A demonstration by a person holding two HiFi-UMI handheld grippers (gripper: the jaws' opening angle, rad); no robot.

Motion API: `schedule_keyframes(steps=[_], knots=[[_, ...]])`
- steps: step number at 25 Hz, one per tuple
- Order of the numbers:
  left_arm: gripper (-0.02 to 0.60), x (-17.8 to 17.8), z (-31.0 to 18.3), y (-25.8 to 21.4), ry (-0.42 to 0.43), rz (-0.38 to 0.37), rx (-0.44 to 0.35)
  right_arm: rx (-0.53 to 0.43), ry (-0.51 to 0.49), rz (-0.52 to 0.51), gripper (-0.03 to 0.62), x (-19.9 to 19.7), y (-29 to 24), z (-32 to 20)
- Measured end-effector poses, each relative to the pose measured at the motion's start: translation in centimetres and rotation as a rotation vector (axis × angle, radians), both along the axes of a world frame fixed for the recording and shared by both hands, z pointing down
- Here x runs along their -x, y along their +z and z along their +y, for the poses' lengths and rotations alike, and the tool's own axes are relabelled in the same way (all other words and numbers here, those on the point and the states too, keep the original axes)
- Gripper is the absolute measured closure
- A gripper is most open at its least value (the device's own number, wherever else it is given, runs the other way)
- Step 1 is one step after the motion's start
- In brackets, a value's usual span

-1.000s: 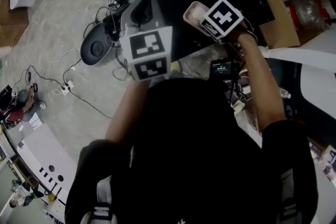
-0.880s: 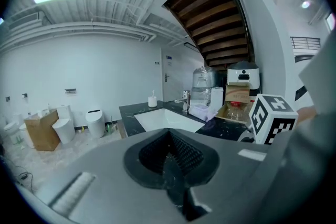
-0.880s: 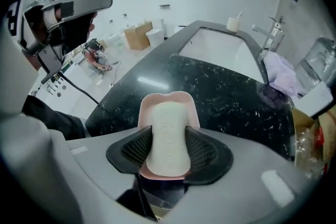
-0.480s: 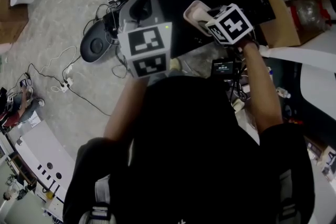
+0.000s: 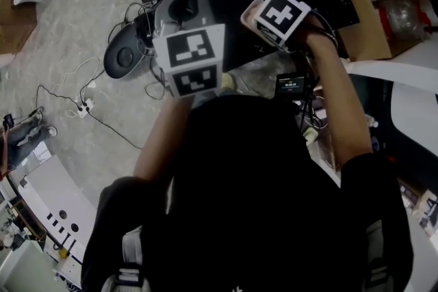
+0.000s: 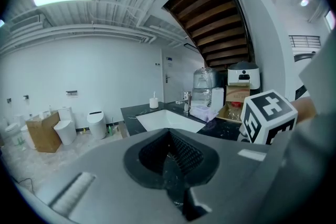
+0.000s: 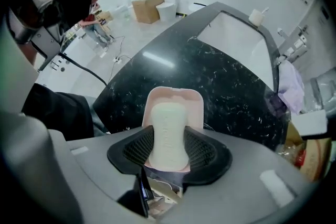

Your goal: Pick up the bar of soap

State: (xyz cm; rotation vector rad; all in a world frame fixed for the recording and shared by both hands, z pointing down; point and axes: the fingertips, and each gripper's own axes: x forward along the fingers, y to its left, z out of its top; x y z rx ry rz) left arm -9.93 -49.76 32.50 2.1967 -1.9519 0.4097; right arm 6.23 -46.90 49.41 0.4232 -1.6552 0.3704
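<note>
Clamped on soap by long sides with right gripper, apparently set for straight lift off dish. Holding left gripper shut, empty, left of dish, clear of pick.

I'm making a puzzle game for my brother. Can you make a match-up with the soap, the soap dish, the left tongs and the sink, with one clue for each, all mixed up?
Things:
1. bar of soap
2. soap dish
3. left tongs
4. sink

Clues:
A. pink
B. closed, with nothing in them
C. white, set in the dark counter
D. cream, between the right tongs

Pairs: 1-D, 2-A, 3-B, 4-C
</note>
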Motion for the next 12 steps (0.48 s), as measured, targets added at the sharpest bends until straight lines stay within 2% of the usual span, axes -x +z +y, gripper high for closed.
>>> schedule_keyframes(steps=[2,7,10,12], knots=[[0.586,0.1,0.0,-0.1,-0.005,0.001,-0.006,-0.003,0.0,0.044,0.393,-0.3,0.3,0.2],[0.586,0.4,-0.1,-0.3,-0.009,0.005,-0.005,-0.024,-0.002,0.062,0.398,-0.6,0.1,0.1],[0.586,0.4,-0.3,-0.5,-0.011,0.008,-0.008,-0.079,0.008,0.023,0.399,-0.8,-0.5,-0.5],[0.586,0.3,-0.3,-0.5,-0.01,0.008,-0.01,-0.106,0.029,-0.056,0.401,-0.3,-1.1,-0.8]])
